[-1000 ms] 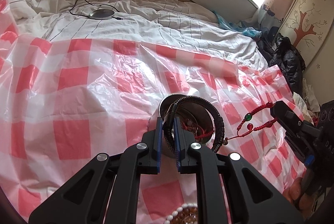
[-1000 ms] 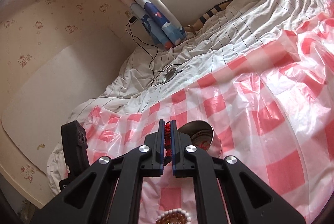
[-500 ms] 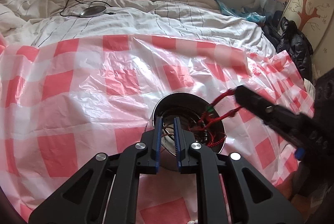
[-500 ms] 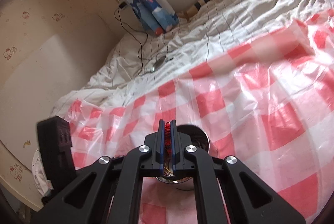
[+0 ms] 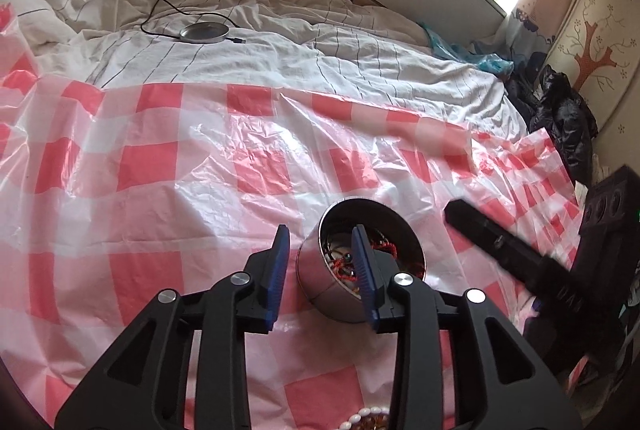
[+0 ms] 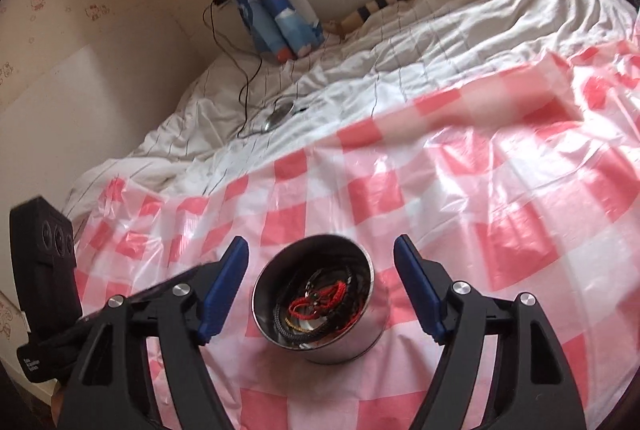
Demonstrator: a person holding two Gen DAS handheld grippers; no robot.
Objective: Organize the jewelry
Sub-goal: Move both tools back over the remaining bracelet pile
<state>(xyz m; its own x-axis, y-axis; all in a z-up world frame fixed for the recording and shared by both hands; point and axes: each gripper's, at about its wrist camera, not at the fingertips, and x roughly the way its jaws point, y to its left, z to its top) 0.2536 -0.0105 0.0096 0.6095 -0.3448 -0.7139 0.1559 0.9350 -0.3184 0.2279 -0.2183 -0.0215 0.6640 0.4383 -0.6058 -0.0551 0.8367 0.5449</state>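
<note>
A steel bowl [image 5: 320, 290] sits on the red-and-white checked plastic sheet [image 5: 160, 165]. My left gripper [image 5: 320, 230] straddles the bowl's near wall, one pad outside and one over the inside; its jaws are opening and the pads stand clear of the rim. In the right wrist view the bowl [image 6: 352, 346] holds a red cord bracelet [image 6: 316, 304] and a dark beaded bracelet [image 6: 282, 328]. My right gripper [image 6: 321, 242] hovers over the bowl, jaws opening wide, nothing between them.
A pearl-edged piece [image 5: 368, 418] lies on the sheet at the near edge. Behind the sheet is rumpled striped bedding with a round charger disc [image 5: 204, 31] and its cable. A dark jacket [image 5: 568, 125] is piled at the right.
The right gripper carried the red cord bracelet over the bowl and let go; it now lies inside. The left gripper's jaws, shut on the bowl's rim before, have parted.
</note>
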